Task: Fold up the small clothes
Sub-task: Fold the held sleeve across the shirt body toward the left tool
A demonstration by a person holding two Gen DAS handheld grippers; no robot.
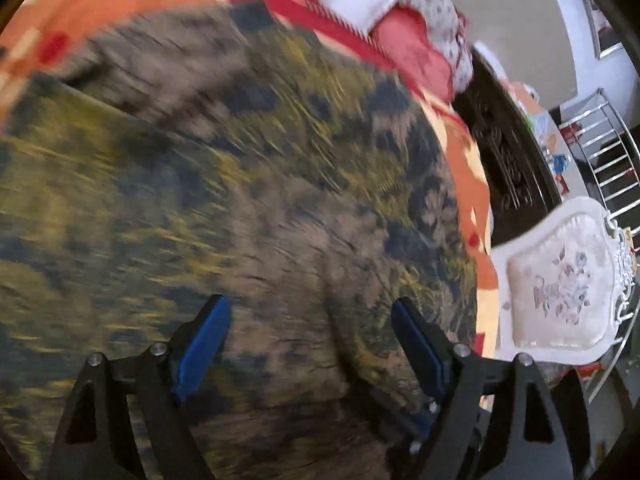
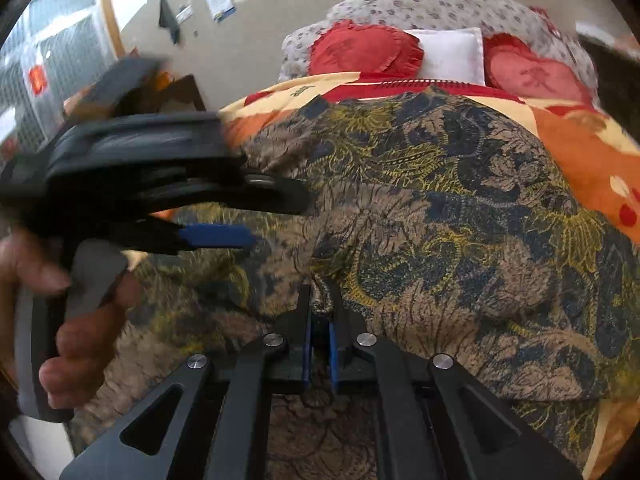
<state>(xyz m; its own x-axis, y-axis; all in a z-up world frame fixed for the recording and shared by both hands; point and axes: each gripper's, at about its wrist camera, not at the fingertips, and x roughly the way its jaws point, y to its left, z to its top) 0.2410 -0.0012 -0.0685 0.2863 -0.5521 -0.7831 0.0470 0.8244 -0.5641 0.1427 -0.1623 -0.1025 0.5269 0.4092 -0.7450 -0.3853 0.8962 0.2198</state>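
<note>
A brown, navy and yellow patterned garment (image 2: pixel 440 208) lies spread on the bed; it fills the blurred left wrist view (image 1: pixel 240 180). My right gripper (image 2: pixel 320 292) is shut on a raised fold of this garment near its front edge. My left gripper (image 1: pixel 310 316) is open and empty just above the cloth, its blue pads (image 1: pixel 204 344) wide apart. It also shows in the right wrist view (image 2: pixel 216 236) at the left, blurred, with the person's hand on its handle.
An orange, cream and red bedspread (image 2: pixel 592 160) lies under the garment. Red heart cushions (image 2: pixel 368 50) and a white pillow (image 2: pixel 452 54) sit at the head. A white upholstered chair (image 1: pixel 560 280), a dark cabinet (image 1: pixel 508 152) and a metal rack (image 1: pixel 608 152) stand beside the bed.
</note>
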